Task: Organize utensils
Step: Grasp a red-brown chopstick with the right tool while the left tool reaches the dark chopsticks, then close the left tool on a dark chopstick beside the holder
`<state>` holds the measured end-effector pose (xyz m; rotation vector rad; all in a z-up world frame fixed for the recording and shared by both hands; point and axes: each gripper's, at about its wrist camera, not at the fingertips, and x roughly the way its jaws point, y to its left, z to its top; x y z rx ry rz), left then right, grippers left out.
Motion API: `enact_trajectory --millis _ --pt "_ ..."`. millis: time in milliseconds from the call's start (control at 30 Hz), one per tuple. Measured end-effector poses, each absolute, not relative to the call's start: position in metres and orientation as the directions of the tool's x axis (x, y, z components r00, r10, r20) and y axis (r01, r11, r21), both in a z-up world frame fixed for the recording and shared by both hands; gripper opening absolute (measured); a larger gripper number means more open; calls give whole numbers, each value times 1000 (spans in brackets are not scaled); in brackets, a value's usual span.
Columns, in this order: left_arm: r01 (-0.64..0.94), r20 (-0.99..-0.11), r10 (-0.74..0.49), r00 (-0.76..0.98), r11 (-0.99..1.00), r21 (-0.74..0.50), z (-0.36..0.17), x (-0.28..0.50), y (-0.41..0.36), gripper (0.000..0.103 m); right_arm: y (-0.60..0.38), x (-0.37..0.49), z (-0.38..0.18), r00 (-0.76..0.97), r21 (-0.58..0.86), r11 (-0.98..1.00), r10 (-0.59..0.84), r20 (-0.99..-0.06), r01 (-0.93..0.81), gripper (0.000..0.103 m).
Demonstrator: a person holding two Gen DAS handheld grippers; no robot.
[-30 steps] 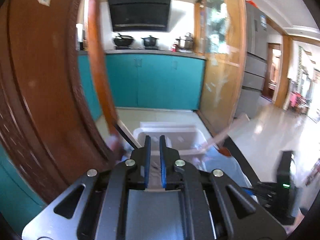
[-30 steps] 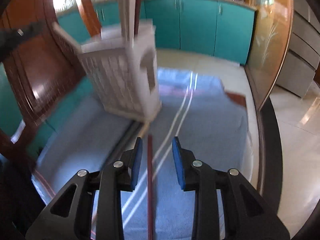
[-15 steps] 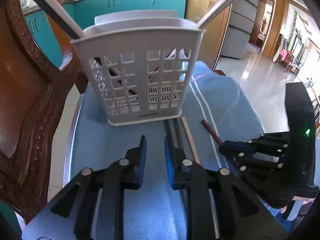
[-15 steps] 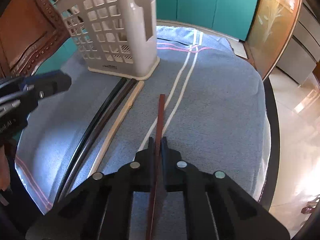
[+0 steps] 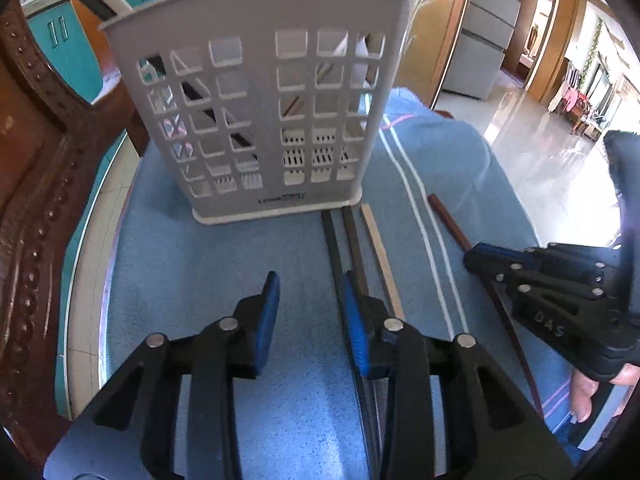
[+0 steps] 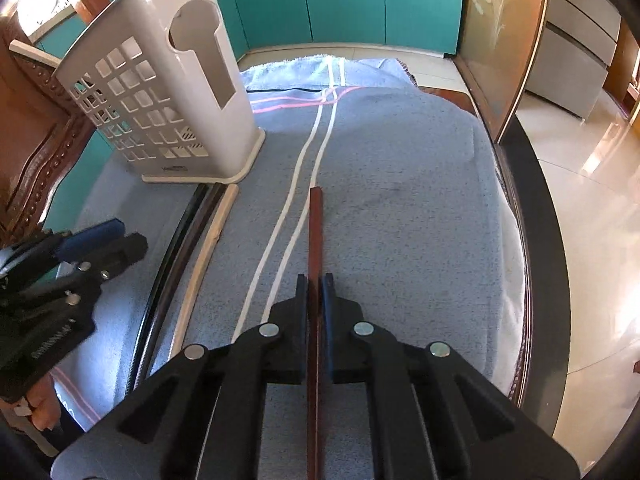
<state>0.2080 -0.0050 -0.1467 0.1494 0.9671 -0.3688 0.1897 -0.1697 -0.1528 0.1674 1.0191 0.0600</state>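
A white slotted utensil holder [image 5: 260, 120] stands on the blue towel [image 5: 200, 264] and holds a few chopsticks; it also shows in the right wrist view [image 6: 168, 96]. Three chopsticks lie side by side in front of it: a black one [image 5: 332, 240], a dark brown one [image 5: 354, 240] and a pale wooden one [image 5: 380, 252]. My left gripper [image 5: 310, 300] is open, low over the towel, its right finger beside the black chopstick. My right gripper [image 6: 315, 284] is shut on a reddish-brown chopstick [image 6: 316, 224] lying along the towel, also seen in the left wrist view [image 5: 448, 220].
A carved wooden chair back [image 5: 36, 200] stands close on the left. The towel covers a round table with a dark rim [image 6: 540, 240]. Teal cabinets [image 6: 360, 0] and tiled floor lie beyond.
My left gripper has come down from pointing at the kitchen to the towel and opened wider. My right gripper has closed on the reddish-brown chopstick.
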Motion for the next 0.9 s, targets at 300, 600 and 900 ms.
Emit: enact_trajectory --millis 300,600,900 --pt "351 -859 -194 474 936 -18 -171 217 -7 33 -170 190 -151 530 156 987 111 -841 41 21" --pt "328 -860 -168 482 945 -1 -171 215 1 5 -168 192 -152 530 143 989 98 -842 44 21" --pt "290 -867 -198 457 955 -64 -166 211 41 4 -168 191 -148 543 146 988 102 -833 40 21"
